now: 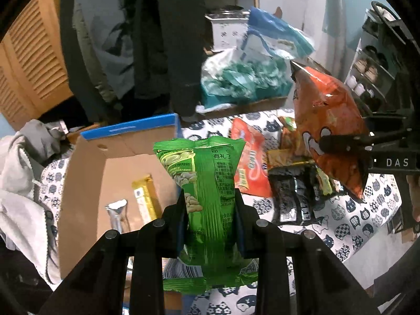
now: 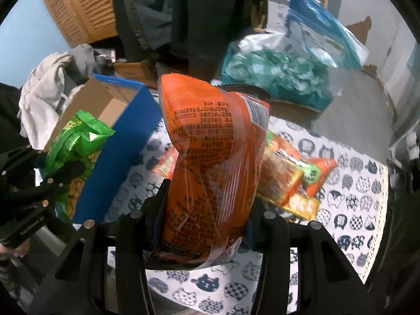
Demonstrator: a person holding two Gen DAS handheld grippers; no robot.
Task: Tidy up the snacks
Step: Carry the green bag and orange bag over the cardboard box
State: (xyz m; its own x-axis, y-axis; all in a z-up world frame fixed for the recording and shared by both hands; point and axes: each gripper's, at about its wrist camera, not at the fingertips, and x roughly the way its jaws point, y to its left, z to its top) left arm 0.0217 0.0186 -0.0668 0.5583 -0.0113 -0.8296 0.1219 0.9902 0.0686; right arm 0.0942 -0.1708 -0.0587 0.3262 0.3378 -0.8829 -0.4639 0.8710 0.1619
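We held two crinkly foil packets off the surface at once. The left gripper (image 1: 210,204) had its jaws clenched on the green snack bag (image 1: 207,183), a glossy, pleated pillow pack printed with pale beans, pinched about its middle so that the sealed top flared above the fingers. The right gripper (image 2: 207,210) had its jaws grasping the orange snack bag (image 2: 212,152), a puffy, shiny pouch with small printed text across its back and a creased lower seam that hung below the grip.

Beneath both lay a soft cloth (image 2: 349,202) patterned with dark and white cat faces. On its left stood an open cardboard box (image 1: 86,173), matte brown inside with a blue outer wall and rim. On its floor lay a slim yellow bar wrapper (image 1: 144,197) and a silver foil packet (image 1: 118,215), side by side.

To the right of the box, the remaining snacks rested in a loose heap on the cloth: a flat orange-red packet (image 1: 249,165), a black packet (image 1: 294,199) with wrinkled, reflective foil, and several overlapping orange and yellow packs (image 2: 288,183).

At the far side, a rumpled translucent plastic bag (image 1: 244,81) full of teal material sat beneath a blue one. A pale, soft garment (image 1: 18,178) was bunched at the far left.
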